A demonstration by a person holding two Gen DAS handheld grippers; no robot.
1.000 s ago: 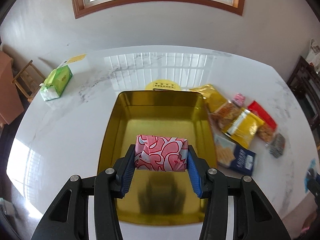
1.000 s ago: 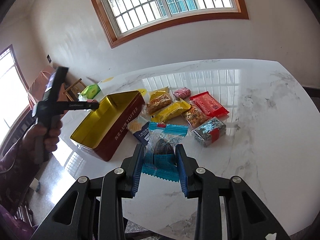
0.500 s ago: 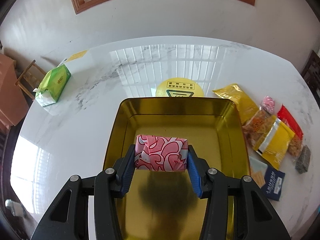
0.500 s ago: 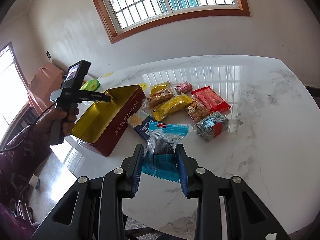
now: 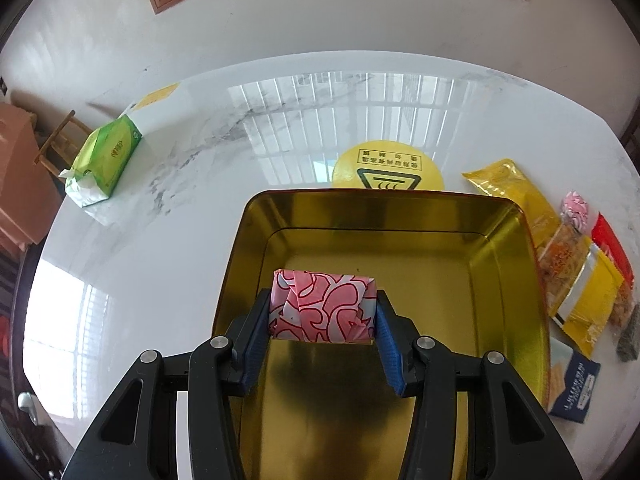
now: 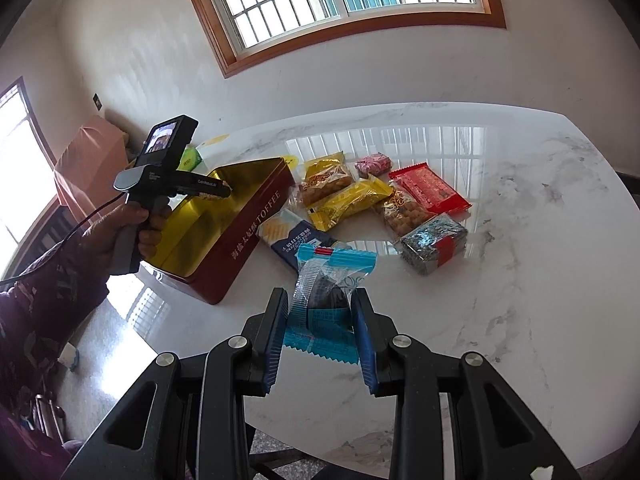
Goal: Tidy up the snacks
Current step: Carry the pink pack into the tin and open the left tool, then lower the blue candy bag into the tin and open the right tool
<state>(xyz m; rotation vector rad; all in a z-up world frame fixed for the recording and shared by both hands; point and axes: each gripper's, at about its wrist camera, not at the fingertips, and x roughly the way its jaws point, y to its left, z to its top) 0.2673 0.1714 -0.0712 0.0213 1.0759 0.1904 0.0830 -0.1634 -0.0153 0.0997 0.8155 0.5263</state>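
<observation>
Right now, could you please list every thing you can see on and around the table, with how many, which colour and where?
toffee tin: 1, red outside, gold inside, open, on the table
pink patterned packet: 1, in the left gripper, over the tin
blue clear packet: 1, in the right gripper
pile of snack packets: about seven, yellow, red, pink, navy, silver, beside the tin
tissue pack: 1, green, far table edge
round sticker: 1, yellow, behind the tin
marble table: 1, white
left gripper: black, blue pads, shut on the packet
right gripper: same, shut on its packet
person's hand: 1, on the left gripper's handle
</observation>
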